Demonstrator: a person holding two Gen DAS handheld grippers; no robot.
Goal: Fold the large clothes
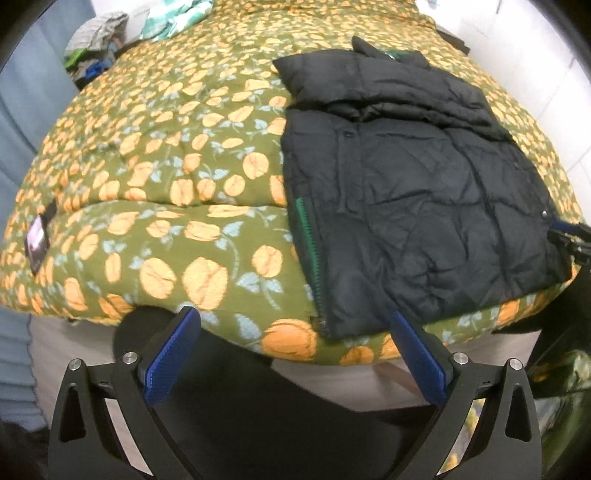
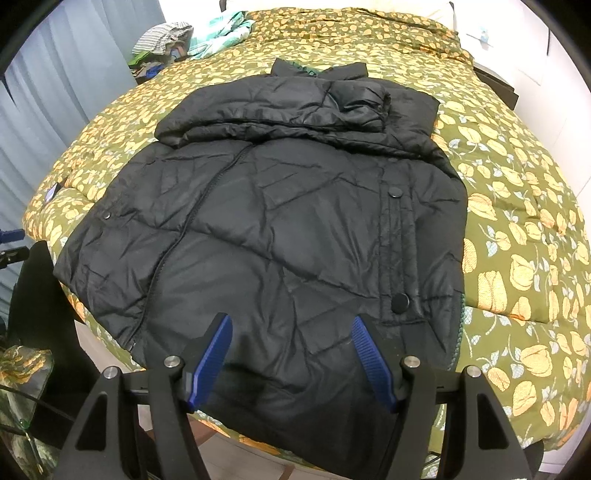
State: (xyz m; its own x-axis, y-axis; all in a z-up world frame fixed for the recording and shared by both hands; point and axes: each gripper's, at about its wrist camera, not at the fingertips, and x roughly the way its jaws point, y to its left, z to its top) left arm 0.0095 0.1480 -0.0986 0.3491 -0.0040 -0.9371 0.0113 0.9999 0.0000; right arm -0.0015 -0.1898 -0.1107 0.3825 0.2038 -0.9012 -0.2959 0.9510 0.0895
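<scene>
A black quilted puffer jacket (image 2: 280,229) lies flat on a bed, its sleeves folded across the chest near the collar. In the left wrist view the jacket (image 1: 413,199) lies to the right, with a green zipper edge (image 1: 308,236) along its left side. My left gripper (image 1: 293,325) is open and empty, above the bed's front edge, just left of the jacket's hem corner. My right gripper (image 2: 291,332) is open and empty, right over the jacket's lower hem.
The bed has an olive quilt with orange flowers (image 1: 166,166). A pile of clothes (image 2: 166,40) and a teal striped cloth (image 2: 218,33) sit at the far left. A curtain (image 2: 55,85) hangs at left. A dark bedside table (image 2: 495,85) is at far right.
</scene>
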